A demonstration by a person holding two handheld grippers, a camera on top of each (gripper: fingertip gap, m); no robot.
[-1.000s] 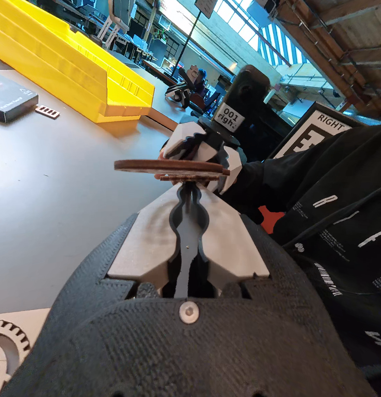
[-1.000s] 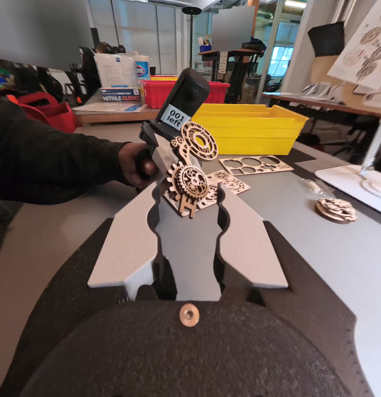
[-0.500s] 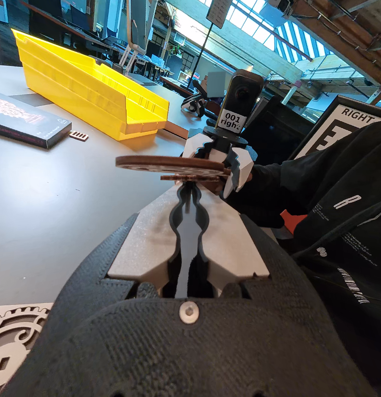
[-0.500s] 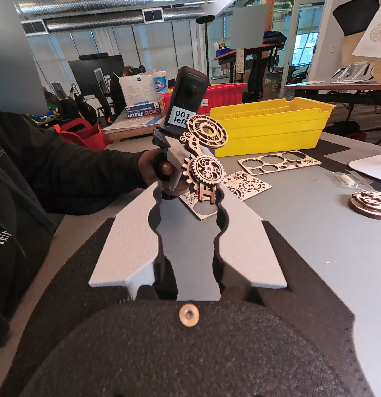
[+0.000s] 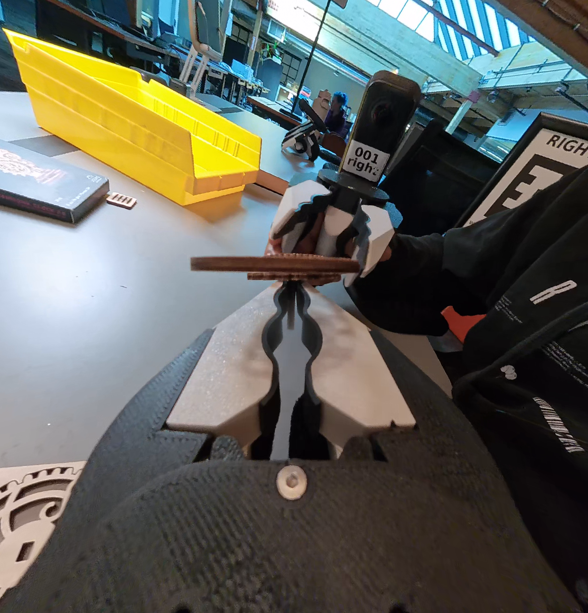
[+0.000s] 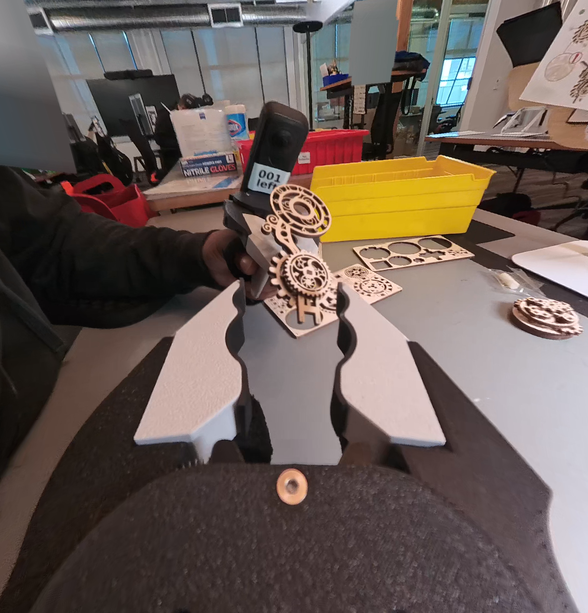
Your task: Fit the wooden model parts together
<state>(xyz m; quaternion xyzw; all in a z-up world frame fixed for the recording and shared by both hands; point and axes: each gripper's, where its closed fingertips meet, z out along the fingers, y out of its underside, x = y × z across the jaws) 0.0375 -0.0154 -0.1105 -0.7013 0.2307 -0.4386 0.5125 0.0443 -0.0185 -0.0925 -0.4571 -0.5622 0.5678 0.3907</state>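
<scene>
1. Nearest my lens, my right gripper [image 6: 291, 298] has its pale, grainy fingers [image 6: 382, 374] spread wide with nothing between them, over the smooth grey table [image 6: 451, 348].
2. Just past those tips, my left gripper [image 5: 290, 293] is clamped on the wooden model [image 6: 300, 252]: a fretwork arm with a ring on top, stacked gears midway and a small slotted tab below, all held up off the table.
3. I judge it light, stiff in its plane yet brittle at the thin scrolls, so I'd grip the solid gear hub or the tab, never the ring.
4. In the left wrist view it shows edge-on as thin, dark-edged plywood layers.
5. Beyond lie flat punched-out sheets [image 6: 413, 252] and a round gear stack [image 6: 546, 316] to the right.
6. Farthest is a glossy yellow bin [image 6: 398, 195].
</scene>
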